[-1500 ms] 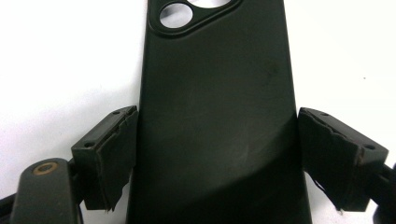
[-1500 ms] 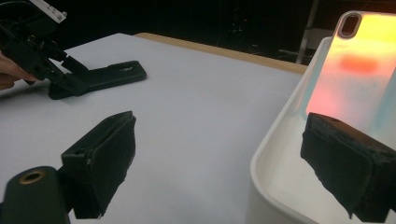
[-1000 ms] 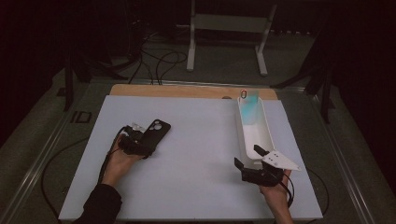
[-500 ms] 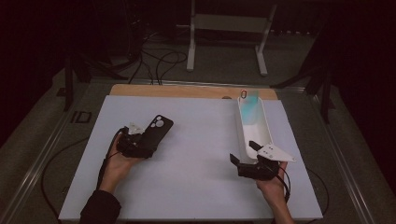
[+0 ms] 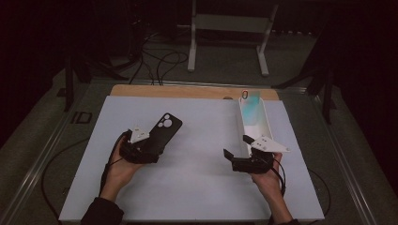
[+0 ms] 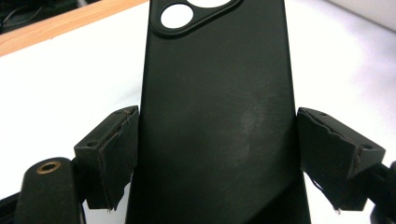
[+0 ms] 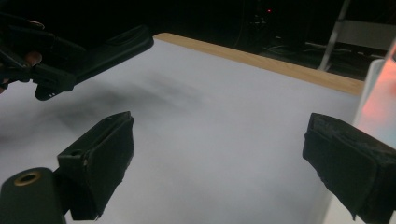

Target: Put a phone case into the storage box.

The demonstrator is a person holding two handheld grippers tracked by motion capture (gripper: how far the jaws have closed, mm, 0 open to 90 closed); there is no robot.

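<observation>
A long, narrow white tray [image 5: 263,123] lies on the right part of the tabletop, running away from the person. Inside it rests a pale teal sheet or packet [image 5: 252,108], and at its far end there is a small red-rimmed ring shape [image 5: 244,94] that is too small to identify. In the right gripper view the tray's wall [image 7: 379,88] rises at the right edge with a reddish glow on it.

The left gripper [image 5: 149,146] is held in the person's left hand [image 5: 121,166] over the left part of the tabletop. Its fingers [image 6: 112,156] are clamped on the two long edges of a black phone case [image 6: 217,116], which points away and to the right, raised off the surface. The case's camera cut-outs [image 6: 180,15] lie at its far end. The right gripper view shows the same case [image 7: 114,49] from the side, in the air above the white surface.

The right gripper [image 5: 237,154], in the person's right hand [image 5: 267,180], hovers just beside the near end of the tray. Its fingers [image 7: 100,156] stand wide apart with only bare tabletop between them.

The tabletop is covered by a large white board [image 5: 202,159], with a strip of bare wood [image 5: 178,91] showing along its far edge. The room beyond is dark; a white metal stand [image 5: 230,28] and loose cables [image 5: 155,61] sit on the grey floor behind.
</observation>
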